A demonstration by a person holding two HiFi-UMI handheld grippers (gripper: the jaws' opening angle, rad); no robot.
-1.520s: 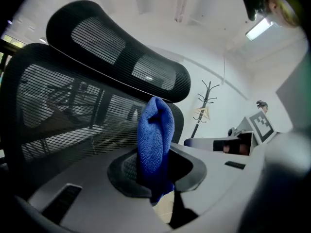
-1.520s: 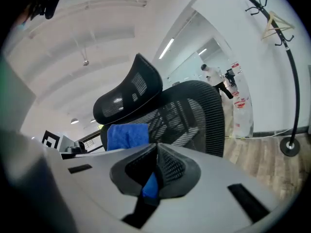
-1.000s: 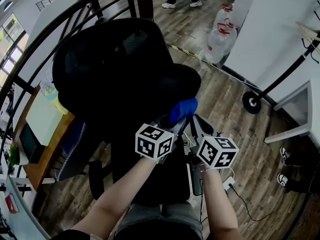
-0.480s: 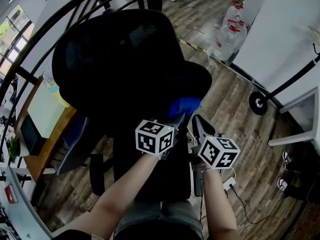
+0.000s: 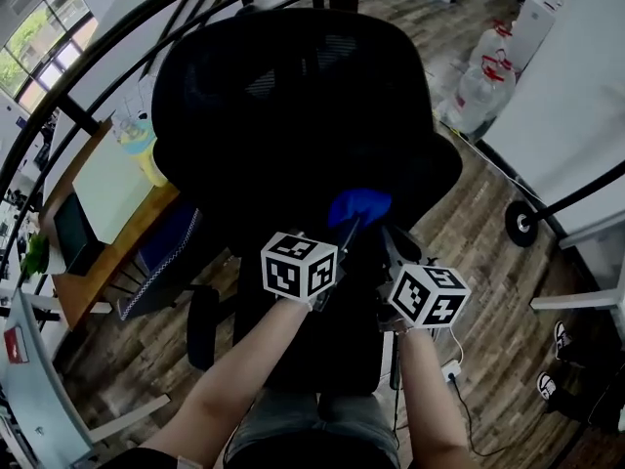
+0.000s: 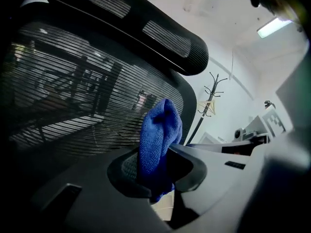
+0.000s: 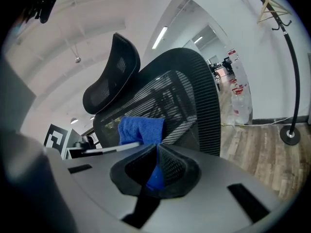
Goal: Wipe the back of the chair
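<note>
A black mesh office chair back point(image 5: 293, 106) fills the middle of the head view, its headrest point(image 6: 146, 28) above. My left gripper point(image 5: 344, 234) is shut on a blue cloth point(image 5: 359, 206), which sits against the lower right part of the back. In the left gripper view the cloth point(image 6: 160, 135) stands up between the jaws point(image 6: 154, 164), right by the mesh point(image 6: 73, 106). My right gripper point(image 5: 391, 247) hangs just right of the cloth, jaws together point(image 7: 156, 152); a blue sliver shows through their slit. Beyond it are the cloth point(image 7: 141, 129) and chair back point(image 7: 184, 96).
A wooden desk point(image 5: 107, 203) stands left of the chair behind a curved black railing point(image 5: 88, 76). Water bottles point(image 5: 483, 91) stand at the far right, a coat stand's base point(image 5: 518, 225) nearer. A cable and plug point(image 5: 451, 367) lie on the wooden floor.
The head view has swung so the chair sits more to the right and larger. Both grippers and the cloth keep nearly the same place against the lower back.
</note>
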